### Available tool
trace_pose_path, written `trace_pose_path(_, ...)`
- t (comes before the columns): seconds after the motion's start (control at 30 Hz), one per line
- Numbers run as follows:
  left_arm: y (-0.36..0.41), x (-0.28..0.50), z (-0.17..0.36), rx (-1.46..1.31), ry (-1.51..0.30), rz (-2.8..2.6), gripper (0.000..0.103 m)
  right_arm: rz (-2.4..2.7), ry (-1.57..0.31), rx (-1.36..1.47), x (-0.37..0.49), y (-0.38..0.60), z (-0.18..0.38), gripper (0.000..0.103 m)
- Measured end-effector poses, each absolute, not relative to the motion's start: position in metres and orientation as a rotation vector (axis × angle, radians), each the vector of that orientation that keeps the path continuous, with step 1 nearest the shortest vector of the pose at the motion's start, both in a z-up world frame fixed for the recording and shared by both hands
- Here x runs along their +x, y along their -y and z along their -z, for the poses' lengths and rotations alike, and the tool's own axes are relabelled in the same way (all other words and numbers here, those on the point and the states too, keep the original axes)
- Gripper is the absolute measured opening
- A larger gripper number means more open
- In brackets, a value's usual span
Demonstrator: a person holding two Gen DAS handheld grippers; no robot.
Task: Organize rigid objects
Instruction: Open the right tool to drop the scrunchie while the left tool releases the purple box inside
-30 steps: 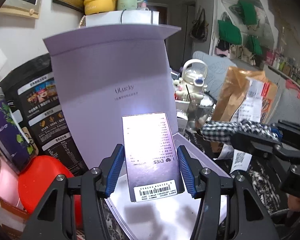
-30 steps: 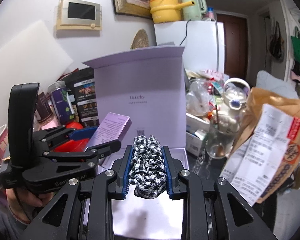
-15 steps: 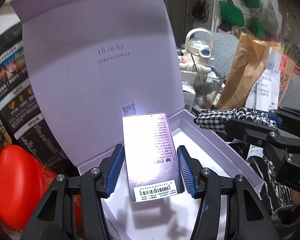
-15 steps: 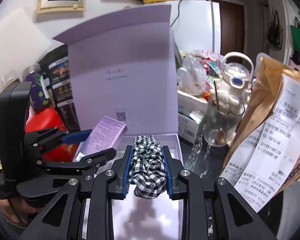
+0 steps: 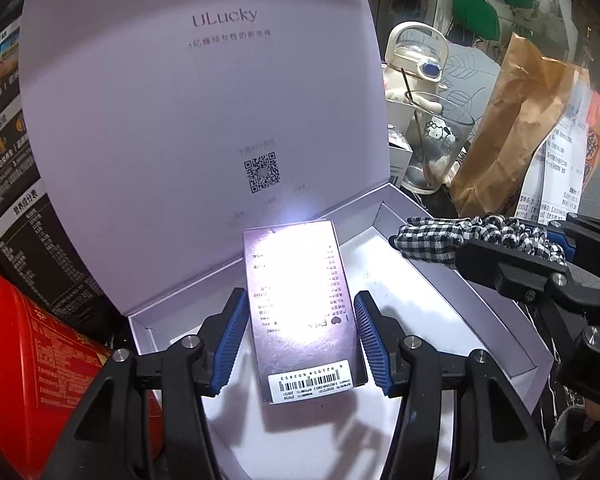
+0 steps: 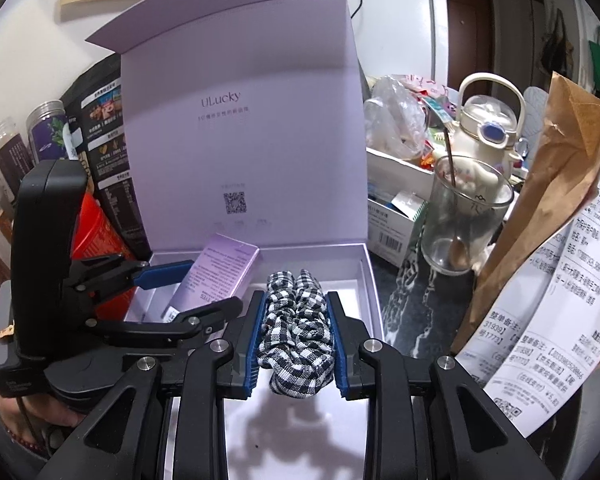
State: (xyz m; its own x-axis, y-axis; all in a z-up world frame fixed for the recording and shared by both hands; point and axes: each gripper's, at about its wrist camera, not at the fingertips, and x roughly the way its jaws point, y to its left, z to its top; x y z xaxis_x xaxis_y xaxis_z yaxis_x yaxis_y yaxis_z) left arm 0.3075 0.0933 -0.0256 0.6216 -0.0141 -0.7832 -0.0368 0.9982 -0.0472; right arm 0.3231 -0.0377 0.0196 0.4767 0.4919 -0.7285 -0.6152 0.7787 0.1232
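My left gripper (image 5: 302, 340) is shut on a small lilac carton (image 5: 300, 304) with a barcode label, held tilted just above the tray of an open lilac gift box (image 5: 460, 292). The box's lid (image 5: 200, 120) stands upright behind it. In the right wrist view my right gripper (image 6: 296, 332) is shut on a black-and-white checked scrunchie (image 6: 294, 300), over the tray (image 6: 370, 280) near its right side. The left gripper (image 6: 196, 292) and its carton (image 6: 220, 272) show beside it on the left. The scrunchie (image 5: 432, 240) pokes in from the right in the left wrist view.
A glass with a spoon (image 6: 464, 228) and a brown paper bag with a receipt (image 6: 560, 184) crowd the box's right side. A red container (image 5: 32, 360) and a black snack bag (image 5: 8, 184) press against its left. A cream bottle (image 6: 488, 128) stands behind.
Both grippers have sunk toward the box's tray and tipped further down, each keeping its load. The lid now fills much more of both views.
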Motion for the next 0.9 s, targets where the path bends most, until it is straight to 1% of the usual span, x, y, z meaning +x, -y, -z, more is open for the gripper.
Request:
trace_pose_path(0.03,-0.093,0.308,0.025,-0.060,-0.898,-0.015,0.054,-0.675,-0.834,-0.165,0.323,0.038,-0.019,0.029)
trace_pose_path(0.1,-0.090,0.309,0.023,-0.048,-0.884,-0.016,0.054,-0.663,-0.833,-0.166,0.324,0.039,-0.020,0.035)
trace_pose_path(0.17,-0.093,0.306,0.019,-0.047,-0.869,-0.022,0.054,-0.656,-0.825,-0.159,0.324,0.041,-0.022,0.045)
trace_pose_path(0.2,-0.094,0.305,0.017,-0.050,-0.862,-0.022,0.054,-0.655,-0.823,-0.155,0.324,0.042,-0.023,0.046)
trace_pose_path(0.27,-0.095,0.302,0.013,-0.048,-0.850,-0.023,0.054,-0.647,-0.820,-0.149,0.324,0.044,-0.026,0.052)
trace_pose_path(0.33,-0.097,0.299,0.010,-0.038,-0.841,-0.026,0.054,-0.638,-0.816,-0.148,0.325,0.046,-0.027,0.054)
trace_pose_path(0.67,-0.101,0.296,0.003,-0.055,-0.857,-0.033,0.054,-0.604,-0.796,-0.150,0.323,0.053,-0.037,0.054)
trace_pose_path(0.7,-0.101,0.296,0.003,-0.057,-0.863,-0.032,0.057,-0.601,-0.791,-0.149,0.322,0.054,-0.039,0.054)
trace_pose_path(0.73,-0.101,0.296,0.003,-0.060,-0.873,-0.030,0.068,-0.600,-0.788,-0.149,0.321,0.055,-0.040,0.054)
trace_pose_path(0.77,-0.101,0.297,0.004,-0.064,-0.879,-0.032,0.075,-0.599,-0.784,-0.148,0.321,0.056,-0.042,0.054)
trace_pose_path(0.8,-0.101,0.296,0.003,-0.068,-0.871,-0.036,0.086,-0.598,-0.779,-0.146,0.320,0.057,-0.044,0.054)
trace_pose_path(0.83,-0.100,0.296,0.003,-0.066,-0.863,-0.044,0.089,-0.598,-0.776,-0.145,0.319,0.057,-0.045,0.054)
trace_pose_path(0.9,-0.099,0.295,0.000,-0.058,-0.854,-0.058,0.089,-0.595,-0.767,-0.145,0.316,0.058,-0.049,0.054)
